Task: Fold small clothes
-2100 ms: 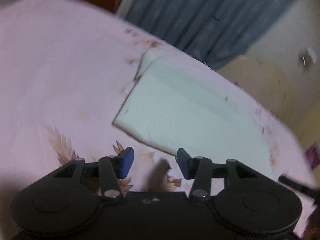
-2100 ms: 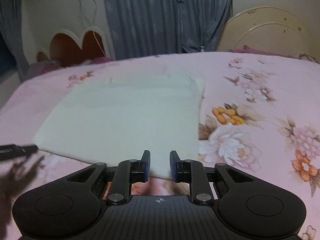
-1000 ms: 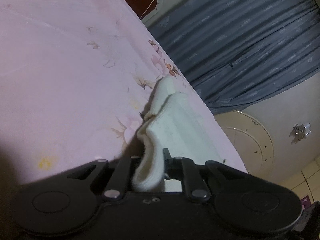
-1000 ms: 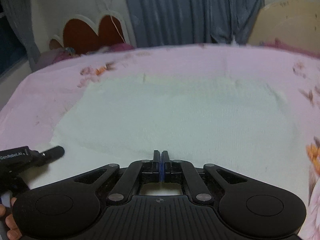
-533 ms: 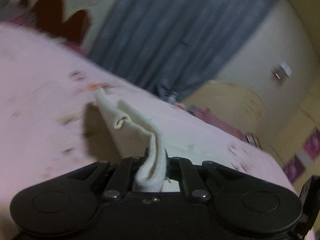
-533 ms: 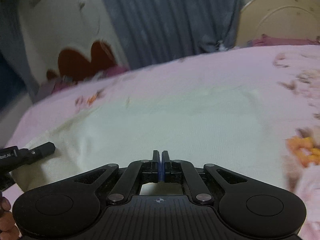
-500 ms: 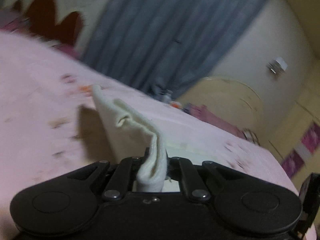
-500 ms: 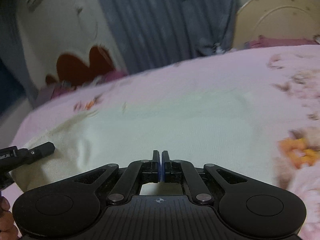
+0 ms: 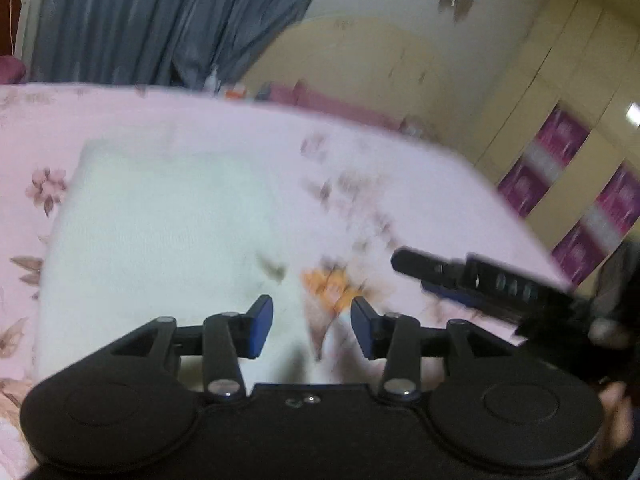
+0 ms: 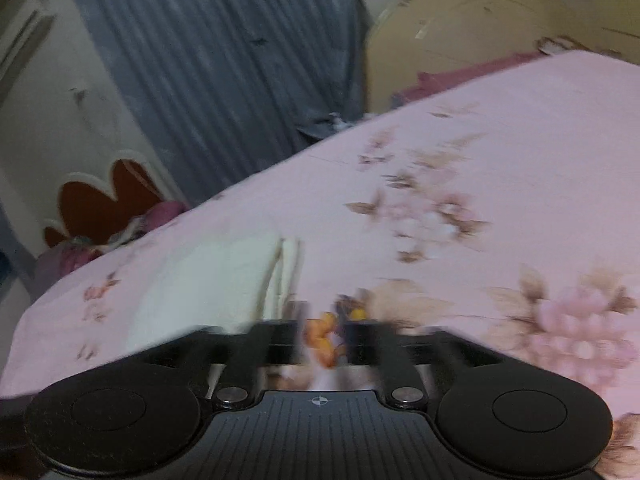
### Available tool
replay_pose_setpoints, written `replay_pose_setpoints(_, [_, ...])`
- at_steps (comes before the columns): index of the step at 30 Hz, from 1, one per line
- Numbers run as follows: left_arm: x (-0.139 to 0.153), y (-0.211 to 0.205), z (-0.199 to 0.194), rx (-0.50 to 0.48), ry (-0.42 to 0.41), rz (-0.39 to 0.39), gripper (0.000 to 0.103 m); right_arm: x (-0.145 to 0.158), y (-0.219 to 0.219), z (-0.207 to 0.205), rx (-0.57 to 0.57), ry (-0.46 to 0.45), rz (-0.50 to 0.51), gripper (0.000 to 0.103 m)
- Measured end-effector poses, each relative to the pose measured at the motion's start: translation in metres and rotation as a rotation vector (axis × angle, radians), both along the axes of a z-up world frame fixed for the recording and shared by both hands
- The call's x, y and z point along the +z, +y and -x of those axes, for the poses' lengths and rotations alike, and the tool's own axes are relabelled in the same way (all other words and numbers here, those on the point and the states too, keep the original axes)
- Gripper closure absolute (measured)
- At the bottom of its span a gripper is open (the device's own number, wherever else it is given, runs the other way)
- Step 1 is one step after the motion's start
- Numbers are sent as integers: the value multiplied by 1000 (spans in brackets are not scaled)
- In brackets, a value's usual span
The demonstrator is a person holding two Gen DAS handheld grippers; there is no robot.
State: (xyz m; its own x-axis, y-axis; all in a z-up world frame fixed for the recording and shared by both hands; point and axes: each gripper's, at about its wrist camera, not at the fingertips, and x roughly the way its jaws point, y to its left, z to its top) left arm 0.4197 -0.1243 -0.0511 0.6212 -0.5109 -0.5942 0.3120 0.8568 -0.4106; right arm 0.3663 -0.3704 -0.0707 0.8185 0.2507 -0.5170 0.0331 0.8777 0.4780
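Observation:
A white cloth [image 9: 168, 232] lies folded flat on the pink flowered bedsheet [image 9: 400, 184]. My left gripper [image 9: 312, 326] is open and empty, just above the cloth's near right edge. My right gripper shows in the left wrist view [image 9: 404, 260] to the right of the cloth. In the right wrist view the cloth [image 10: 208, 280] lies to the left, with stacked layers along its right edge. My right gripper [image 10: 322, 342] is open, blurred by motion, over the bare sheet beside the cloth.
Blue-grey curtains [image 10: 224, 64] hang behind the bed. A cream round headboard [image 10: 472, 20] stands at the back right. A red heart-shaped chair back [image 10: 104, 204] stands at the left. Cream wardrobes with purple panels [image 9: 592, 184] are at the right.
Both grippers have let go of the cloth and opened. The lifted cloth edge was carried across and now lies flat, folded over. The right gripper has moved off to the cloth's right side.

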Motion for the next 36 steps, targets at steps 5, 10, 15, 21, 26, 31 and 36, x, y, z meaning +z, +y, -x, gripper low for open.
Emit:
replay_pose_setpoints(5, [11, 63, -14, 163, -69, -62, 72, -1, 9, -6, 127, 1, -72, 48])
replay_pose_setpoints(10, [-13, 92, -40, 173, -4, -100, 81, -7, 52, -26, 244, 23, -64, 52])
replay_pose_setpoints(15, [-34, 93, -41, 128, 22, -150, 85, -21, 72, -53, 290, 69, -61, 52])
replay_pose_setpoints(21, [-33, 88, -42, 73, -9, -219, 85, -37, 92, -77, 320, 117, -20, 52])
replay_pose_setpoints(26, [-34, 86, -46, 25, -21, -216, 85, -35, 102, -77, 327, 129, 44, 87])
replay_pose_setpoints(31, [-35, 66, -47, -77, -10, -245, 85, -24, 92, -55, 290, 108, 65, 89])
replay_pose_setpoints(36, [-37, 65, -49, -123, 0, -241, 85, -36, 85, -57, 275, 146, 41, 89])
